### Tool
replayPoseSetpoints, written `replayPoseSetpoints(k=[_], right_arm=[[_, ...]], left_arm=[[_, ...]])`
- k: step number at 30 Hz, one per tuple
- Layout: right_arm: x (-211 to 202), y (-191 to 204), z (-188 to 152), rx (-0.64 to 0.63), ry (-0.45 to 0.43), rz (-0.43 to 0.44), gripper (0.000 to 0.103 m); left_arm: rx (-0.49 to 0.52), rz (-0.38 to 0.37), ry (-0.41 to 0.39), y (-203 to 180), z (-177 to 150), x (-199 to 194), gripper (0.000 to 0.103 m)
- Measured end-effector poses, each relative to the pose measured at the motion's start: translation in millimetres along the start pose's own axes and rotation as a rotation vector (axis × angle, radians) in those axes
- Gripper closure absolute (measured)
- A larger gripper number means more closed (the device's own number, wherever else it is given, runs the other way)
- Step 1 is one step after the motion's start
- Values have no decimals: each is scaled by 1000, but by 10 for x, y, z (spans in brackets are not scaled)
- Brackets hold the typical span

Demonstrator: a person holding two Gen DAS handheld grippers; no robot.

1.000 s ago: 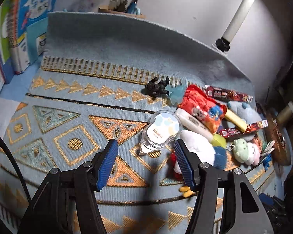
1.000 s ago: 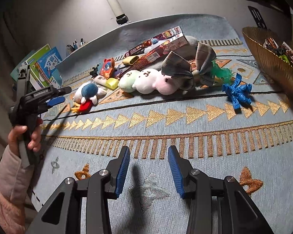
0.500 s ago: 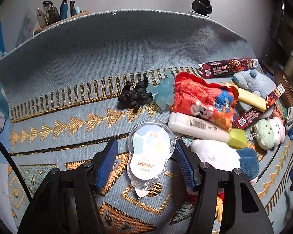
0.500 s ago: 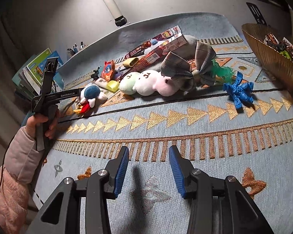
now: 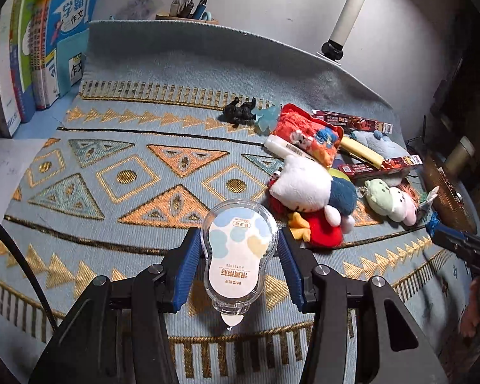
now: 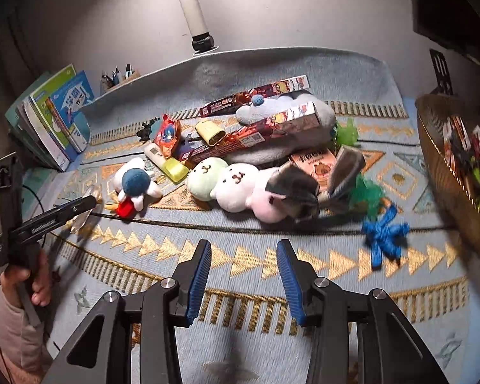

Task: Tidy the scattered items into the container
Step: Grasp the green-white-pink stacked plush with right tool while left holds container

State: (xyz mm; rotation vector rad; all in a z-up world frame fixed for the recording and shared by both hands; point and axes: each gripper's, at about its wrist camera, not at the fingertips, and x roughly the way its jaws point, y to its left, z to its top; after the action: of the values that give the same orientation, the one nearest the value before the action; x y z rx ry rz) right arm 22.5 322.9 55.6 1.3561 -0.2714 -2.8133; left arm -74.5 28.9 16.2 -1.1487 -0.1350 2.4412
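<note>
Jaws of the left gripper (image 5: 240, 267) clamp the clear correction-tape dispenser (image 5: 238, 257) between both pads, lifted off the rug (image 5: 112, 166).

A blue patterned rug (image 5: 112, 172) with gold triangles covers the surface. At its left edge a row of books (image 5: 38, 51) stands upright against the wall. Behind the rug's far edge sits a pen holder (image 5: 188, 9) with several pens. A white lamp pole (image 6: 192, 6) rises from a black base beyond the rug.
</note>
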Motion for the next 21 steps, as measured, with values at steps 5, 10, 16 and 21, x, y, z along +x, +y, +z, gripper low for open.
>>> replayPoseSetpoints(k=[5, 10, 16, 21], right_arm=[[-89, -44, 220, -11, -44, 3, 62], [290, 239, 434, -157, 63, 100, 62], [726, -88, 798, -53, 160, 134, 62], [894, -139, 839, -58, 254, 168, 61]], left_arm=[[-15, -13, -98, 40, 29, -119, 57], [-60, -37, -84, 121, 49, -86, 57], [-50, -52, -64, 94, 32, -61, 57], [-57, -69, -69, 102, 26, -68, 57]])
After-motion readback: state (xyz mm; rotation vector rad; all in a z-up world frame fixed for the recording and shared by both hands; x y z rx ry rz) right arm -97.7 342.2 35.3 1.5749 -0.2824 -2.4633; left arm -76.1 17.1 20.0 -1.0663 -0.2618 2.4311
